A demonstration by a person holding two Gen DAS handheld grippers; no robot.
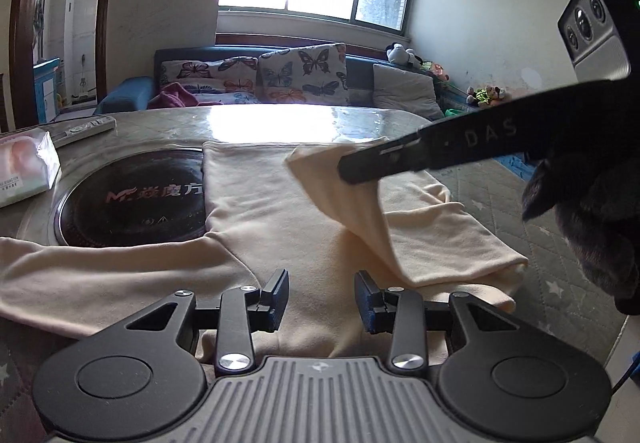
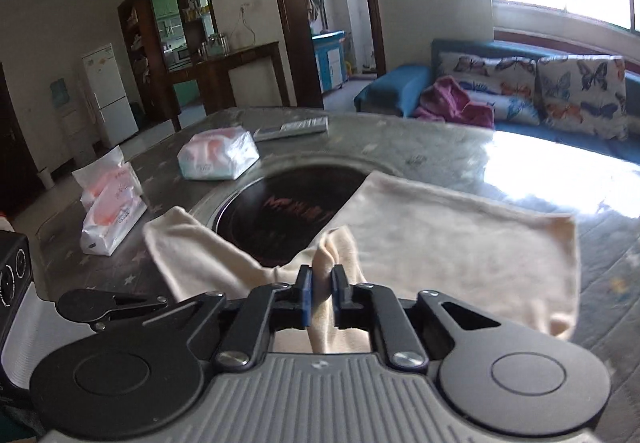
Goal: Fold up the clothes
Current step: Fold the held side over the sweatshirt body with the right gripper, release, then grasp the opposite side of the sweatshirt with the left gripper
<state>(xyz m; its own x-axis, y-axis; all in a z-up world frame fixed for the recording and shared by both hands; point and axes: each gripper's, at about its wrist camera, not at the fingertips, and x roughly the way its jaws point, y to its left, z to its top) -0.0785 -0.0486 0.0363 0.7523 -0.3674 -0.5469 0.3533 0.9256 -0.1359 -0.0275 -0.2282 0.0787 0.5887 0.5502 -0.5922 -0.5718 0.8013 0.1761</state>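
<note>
A cream long-sleeved garment (image 1: 280,211) lies spread on the table, partly over a black round cooktop (image 1: 132,199). My left gripper (image 1: 322,297) is open and empty, low over the garment's near edge. My right gripper (image 2: 322,295) is shut on a bunched cream sleeve (image 2: 336,243) and holds it lifted over the garment's body (image 2: 460,227). In the left wrist view the right gripper (image 1: 360,167) reaches in from the right with the sleeve end (image 1: 320,179) hanging from it. The other sleeve (image 1: 80,267) lies flat to the left.
A tissue pack (image 1: 24,167) and a remote (image 1: 84,129) lie at the table's far left. In the right wrist view two tissue packs (image 2: 218,155) (image 2: 112,211) and the remote (image 2: 292,128) lie beyond the cooktop (image 2: 280,211). A sofa with butterfly cushions (image 1: 300,73) stands behind the table.
</note>
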